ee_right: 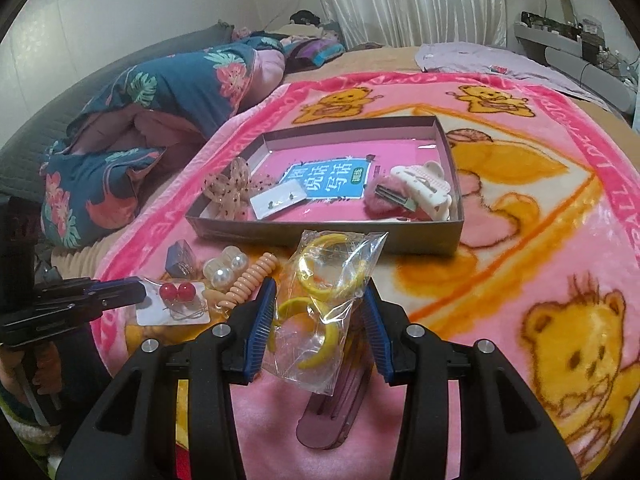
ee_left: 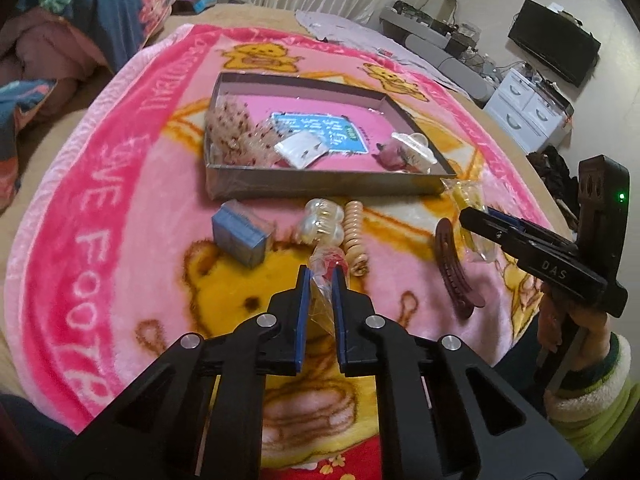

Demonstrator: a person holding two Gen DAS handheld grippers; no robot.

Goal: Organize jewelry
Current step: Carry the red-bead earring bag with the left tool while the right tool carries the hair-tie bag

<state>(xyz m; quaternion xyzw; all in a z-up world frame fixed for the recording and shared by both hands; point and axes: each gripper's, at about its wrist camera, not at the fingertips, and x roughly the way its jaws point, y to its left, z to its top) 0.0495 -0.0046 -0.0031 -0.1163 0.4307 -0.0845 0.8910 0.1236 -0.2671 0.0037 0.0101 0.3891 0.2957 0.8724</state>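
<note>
My left gripper (ee_left: 322, 276) is shut on a clear packet of red bead earrings (ee_left: 326, 264), held just above the blanket; the right wrist view shows that packet (ee_right: 176, 300) at the left gripper's tips (ee_right: 138, 290). My right gripper (ee_right: 320, 292) is shut on a clear bag of yellow hoops (ee_right: 328, 280), lifted in front of the grey cardboard tray (ee_right: 320, 232). The tray (ee_left: 320, 190) holds a dotted fabric bow (ee_right: 228, 188), an earring card (ee_right: 276, 200), a pink fuzzy clip (ee_right: 384, 200) and a white claw clip (ee_right: 424, 188).
On the pink bear blanket (ee_left: 120, 200) before the tray lie a small blue box (ee_left: 240, 236), a pearl clip (ee_left: 324, 220), a peach spiral hair tie (ee_left: 354, 236) and a mauve hair clip (ee_left: 456, 272). A folded floral quilt (ee_right: 160, 92) sits at the far left.
</note>
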